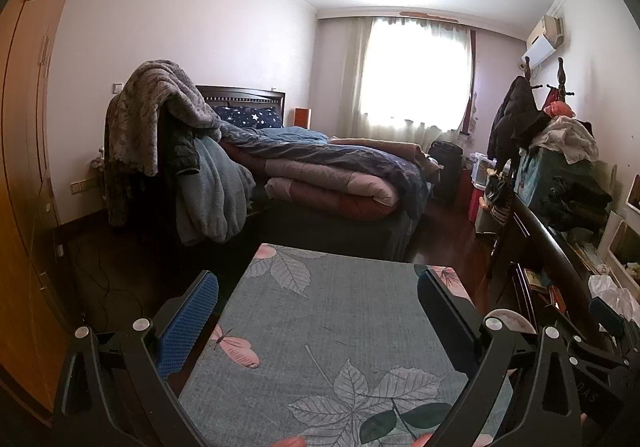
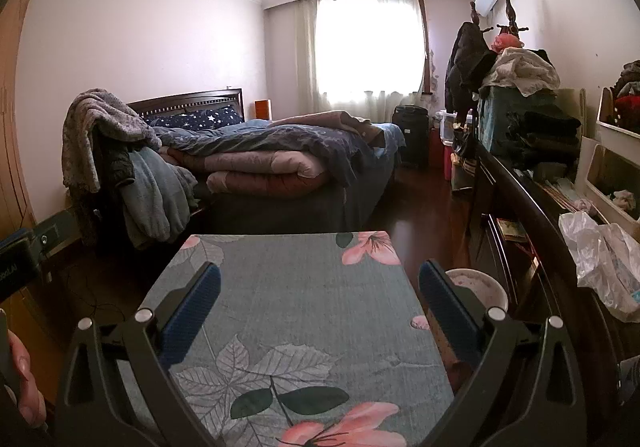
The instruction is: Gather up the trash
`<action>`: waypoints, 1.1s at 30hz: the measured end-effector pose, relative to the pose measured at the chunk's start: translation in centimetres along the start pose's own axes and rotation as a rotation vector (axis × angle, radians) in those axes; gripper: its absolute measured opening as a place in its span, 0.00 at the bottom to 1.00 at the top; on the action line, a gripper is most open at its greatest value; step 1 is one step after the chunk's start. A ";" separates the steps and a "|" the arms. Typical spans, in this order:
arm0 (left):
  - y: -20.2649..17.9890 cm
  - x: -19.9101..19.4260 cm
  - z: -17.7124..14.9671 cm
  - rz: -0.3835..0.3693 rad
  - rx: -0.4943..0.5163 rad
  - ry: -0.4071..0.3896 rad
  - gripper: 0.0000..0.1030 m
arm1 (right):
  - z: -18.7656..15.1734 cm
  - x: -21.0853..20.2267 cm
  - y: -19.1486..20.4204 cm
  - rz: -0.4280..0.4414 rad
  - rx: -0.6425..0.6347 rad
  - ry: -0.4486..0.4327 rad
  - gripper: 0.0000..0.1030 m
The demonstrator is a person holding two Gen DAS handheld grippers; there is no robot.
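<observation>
A: Tools? 
B: Left tool (image 1: 318, 295) and right tool (image 2: 320, 289) both gape wide, empty, over the floral counter (image 2: 304, 287).
A: Trash? 
B: Crumpled plastic bag (image 2: 604, 259) on the dresser (image 2: 532, 215), well right of the right tool.

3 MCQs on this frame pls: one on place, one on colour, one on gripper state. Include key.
1. Where does the crumpled plastic bag lie?
A. on the dark sideboard at the right
B. on the bed
C. on the floral cloth

2. What colour are the pads on the gripper fingers?
A. red
B. blue
C. white

3. How does the left gripper stand?
A. shut on a bag
B. shut on nothing
C. open, holding nothing

Key: 1 A, the bag rests on the sideboard top beside the white bins. 2 B, textured blue pads show in both wrist views. 3 C, its fingers stand wide apart over the floral cloth with nothing between them.
</observation>
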State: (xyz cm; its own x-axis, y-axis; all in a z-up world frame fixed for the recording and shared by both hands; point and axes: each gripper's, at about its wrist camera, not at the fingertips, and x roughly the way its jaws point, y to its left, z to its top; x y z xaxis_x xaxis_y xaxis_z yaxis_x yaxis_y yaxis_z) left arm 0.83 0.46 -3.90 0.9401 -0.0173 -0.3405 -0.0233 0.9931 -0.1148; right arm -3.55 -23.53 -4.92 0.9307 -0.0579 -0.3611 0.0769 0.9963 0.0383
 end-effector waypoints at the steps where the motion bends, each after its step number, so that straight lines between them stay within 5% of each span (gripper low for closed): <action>1: 0.0 0.0 -0.1 -0.001 0.000 0.000 0.96 | -0.1 0.0 0.0 0.000 0.001 0.000 0.97; 33: 0.1 -0.4 -1.0 -0.042 -0.002 -0.027 0.96 | -0.9 1.0 0.6 0.007 -0.009 0.031 0.97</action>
State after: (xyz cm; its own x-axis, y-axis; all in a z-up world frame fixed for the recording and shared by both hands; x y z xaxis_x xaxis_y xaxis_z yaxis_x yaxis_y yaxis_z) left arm 0.12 0.48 -4.68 0.9491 -0.0555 -0.3100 0.0153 0.9913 -0.1305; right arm -2.88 -22.92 -6.06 0.9195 -0.0495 -0.3900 0.0673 0.9972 0.0321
